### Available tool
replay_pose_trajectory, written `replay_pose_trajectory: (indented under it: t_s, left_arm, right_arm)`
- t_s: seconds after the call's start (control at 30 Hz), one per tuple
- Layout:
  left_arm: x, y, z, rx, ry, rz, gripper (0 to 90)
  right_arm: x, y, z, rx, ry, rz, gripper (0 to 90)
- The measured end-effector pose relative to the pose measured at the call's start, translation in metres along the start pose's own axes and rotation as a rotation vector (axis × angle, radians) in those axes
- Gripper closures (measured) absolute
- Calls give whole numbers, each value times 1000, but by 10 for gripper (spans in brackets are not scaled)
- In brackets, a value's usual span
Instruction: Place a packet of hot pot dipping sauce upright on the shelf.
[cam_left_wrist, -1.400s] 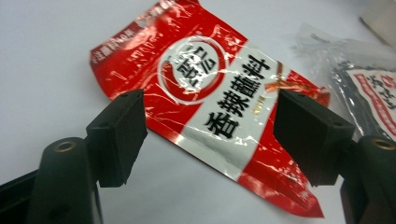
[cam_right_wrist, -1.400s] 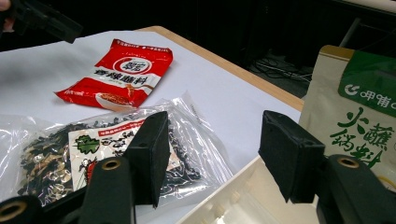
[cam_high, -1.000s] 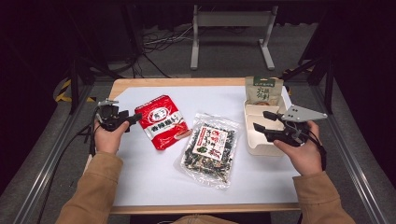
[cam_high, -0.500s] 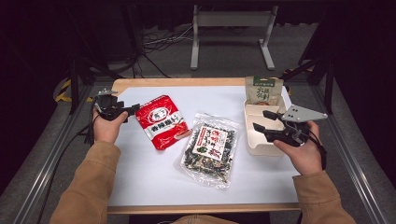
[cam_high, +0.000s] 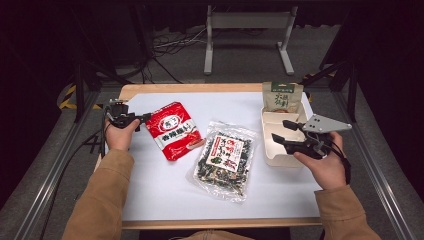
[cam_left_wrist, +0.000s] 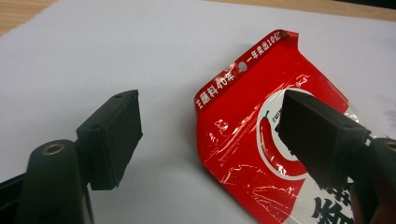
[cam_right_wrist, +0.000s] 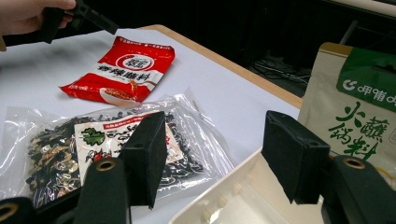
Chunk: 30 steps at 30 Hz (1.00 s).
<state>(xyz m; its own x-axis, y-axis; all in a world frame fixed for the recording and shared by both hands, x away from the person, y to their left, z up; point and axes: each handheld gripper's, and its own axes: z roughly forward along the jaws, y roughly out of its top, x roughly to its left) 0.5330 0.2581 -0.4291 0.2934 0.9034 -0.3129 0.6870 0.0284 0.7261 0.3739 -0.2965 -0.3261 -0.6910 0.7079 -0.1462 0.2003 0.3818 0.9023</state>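
High view: the left claw (cam_high: 142, 119) sits at the upper left corner of the red packet (cam_high: 173, 130), which lies flat on the white bench (cam_high: 165, 195). The right claw (cam_high: 281, 132) hovers over the cream tray (cam_high: 270, 157), released and empty. A clear bag of dark dried pieces (cam_high: 223, 160) lies between the two claws; a green-and-tan pouch (cam_high: 282, 96) stands just beyond the right claw. Count: three packages, one tray.

Left gripper view: the left claw (cam_left_wrist: 212, 135) is released, its jaws having just been opening. The red packet (cam_left_wrist: 261, 135) lies under the right-hand jaw, its hang-hole edge between the jaws, unpinched. Printed lettering is legible here.

Right gripper view: the right claw (cam_right_wrist: 215, 154) stands spread, nothing between its jaws. The clear bag (cam_right_wrist: 60, 144) lies behind the left-hand jaw, the tray (cam_right_wrist: 224, 205) below, the pouch (cam_right_wrist: 359, 107) beside the right-hand jaw, and the red packet (cam_right_wrist: 121, 70) far ahead.
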Motion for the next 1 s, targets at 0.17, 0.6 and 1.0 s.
replay_pose_trajectory:
  t_s: [0.17,0.6,1.0]
  left_arm:
    - [2,-3,10,12,-12,-17,221]
    - [5,-10,28,35,-57,-22,229]
    - [-4,-10,27,54,-146,-2,310]
  right_arm:
    - [1,-3,-3,8,-7,4,395]
    - [3,-10,-9,22,-22,13,389]
    - [2,-12,-10,24,-26,12,385]
